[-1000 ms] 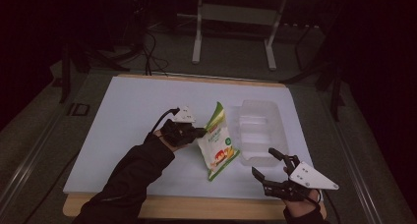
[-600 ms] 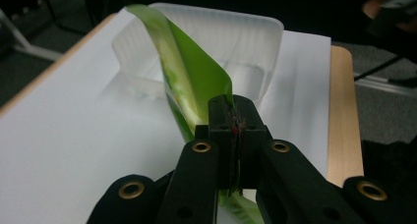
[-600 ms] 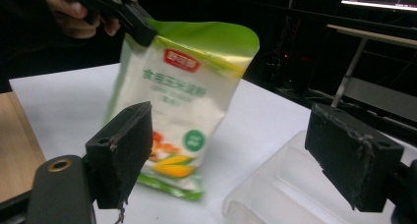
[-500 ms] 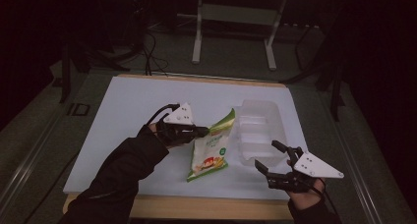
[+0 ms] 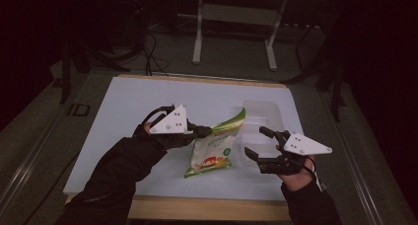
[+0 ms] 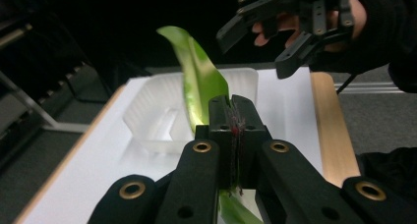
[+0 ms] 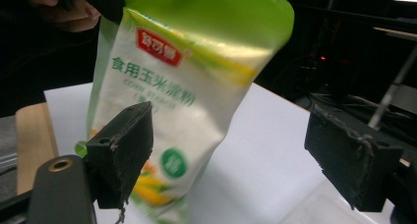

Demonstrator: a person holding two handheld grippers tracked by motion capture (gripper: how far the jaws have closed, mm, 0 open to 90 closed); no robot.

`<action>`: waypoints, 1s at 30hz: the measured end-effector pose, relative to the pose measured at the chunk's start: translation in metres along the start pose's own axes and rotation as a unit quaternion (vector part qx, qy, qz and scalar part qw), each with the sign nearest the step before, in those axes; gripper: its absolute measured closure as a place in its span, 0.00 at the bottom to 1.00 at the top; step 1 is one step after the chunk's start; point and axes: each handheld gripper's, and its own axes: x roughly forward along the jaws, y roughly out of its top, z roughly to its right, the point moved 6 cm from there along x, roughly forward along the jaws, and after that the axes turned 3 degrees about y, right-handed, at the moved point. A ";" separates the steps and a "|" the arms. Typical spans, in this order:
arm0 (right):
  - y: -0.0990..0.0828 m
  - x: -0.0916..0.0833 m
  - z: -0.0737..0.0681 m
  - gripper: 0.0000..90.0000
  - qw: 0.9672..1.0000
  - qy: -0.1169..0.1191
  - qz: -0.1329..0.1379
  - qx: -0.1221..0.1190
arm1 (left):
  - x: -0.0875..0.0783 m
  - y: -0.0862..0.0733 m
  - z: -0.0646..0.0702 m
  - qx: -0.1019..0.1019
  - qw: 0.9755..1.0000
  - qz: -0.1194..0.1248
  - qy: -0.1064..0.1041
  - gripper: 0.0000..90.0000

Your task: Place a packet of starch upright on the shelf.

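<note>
Here, the left gripper [image 5: 209,131] has its jaws clenched on the upper edge of a pouch [image 5: 213,148], which hangs off the white surface [image 5: 128,106], just ahead of and below those jaws. The right gripper [image 5: 257,144] waits just beside the pouch with its jaws released and wide, nothing between them; in the right gripper view the pouch [image 7: 182,91] fills the space ahead of the near jaw. The pouch is glossy film, green at its crimped top and white on its printed face, flat and limp, bulging toward the bottom. A clear, thin-walled plastic tray [image 5: 263,117] with rounded corners sits beyond the right jaws. Judging from this, the step is to carry the pouch toward the tray: best to keep the pinch firm on the crimp, steady the swinging lower end with the right jaws, and lower it flat.
</note>
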 end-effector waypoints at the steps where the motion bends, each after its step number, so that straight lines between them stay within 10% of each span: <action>1: 0.003 0.002 0.002 0.20 1.000 0.004 0.003 0.000 | -0.001 0.002 0.001 0.006 1.000 0.003 0.004 1.00; 13: 0.008 0.036 -0.006 0.21 0.993 0.114 -0.008 0.028 | 0.000 0.022 0.017 0.022 0.999 0.023 -0.020 1.00; 22: -0.001 0.034 -0.016 0.84 0.980 0.185 -0.075 0.009 | 0.008 0.016 0.015 0.004 1.000 0.007 -0.021 0.99; 30: 0.007 0.032 -0.020 0.90 0.975 0.196 -0.105 0.008 | 0.005 0.012 0.008 -0.020 0.999 0.011 -0.029 0.99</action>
